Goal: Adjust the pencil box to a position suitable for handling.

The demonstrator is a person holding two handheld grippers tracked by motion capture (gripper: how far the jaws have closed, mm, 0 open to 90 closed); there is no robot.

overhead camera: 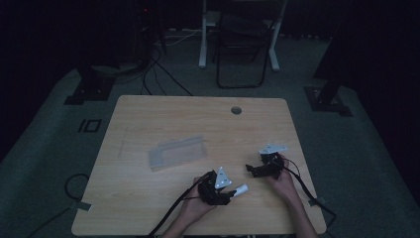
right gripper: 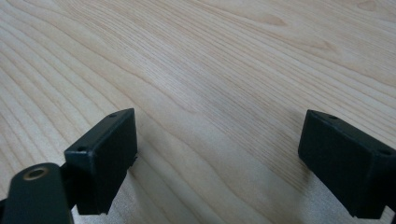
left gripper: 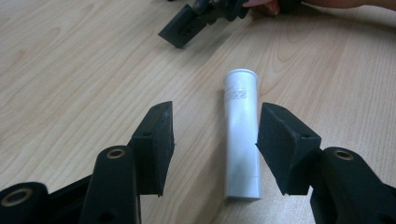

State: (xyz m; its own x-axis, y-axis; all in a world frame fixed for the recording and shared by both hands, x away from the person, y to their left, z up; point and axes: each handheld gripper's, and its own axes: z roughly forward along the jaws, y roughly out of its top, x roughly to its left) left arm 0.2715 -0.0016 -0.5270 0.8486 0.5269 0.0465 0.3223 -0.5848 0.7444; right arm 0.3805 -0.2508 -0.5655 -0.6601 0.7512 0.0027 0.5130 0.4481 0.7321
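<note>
A small white tube (left gripper: 242, 133) is lying flat on the bench (overhead camera: 148, 114), near the front edge and a little right of the middle; there is faint embossed marking near its far end in the left gripper view, too faint and small for me to read; in the high view its long axis is running roughly left to right, with one end pointing toward the bench's right edge and a touch toward the back. The left gripper (left gripper: 215, 149) is sitting with its jaws apart on either side of the tube, the right jaw just beside it, and I cannot tell whether it is touching; the right gripper (overhead camera: 253, 169) is resting nearby toward the right edge, jaws wide apart over bare wood; a clear plastic bag (overhead camera: 177, 152) is lying near the bench's centre.
</note>
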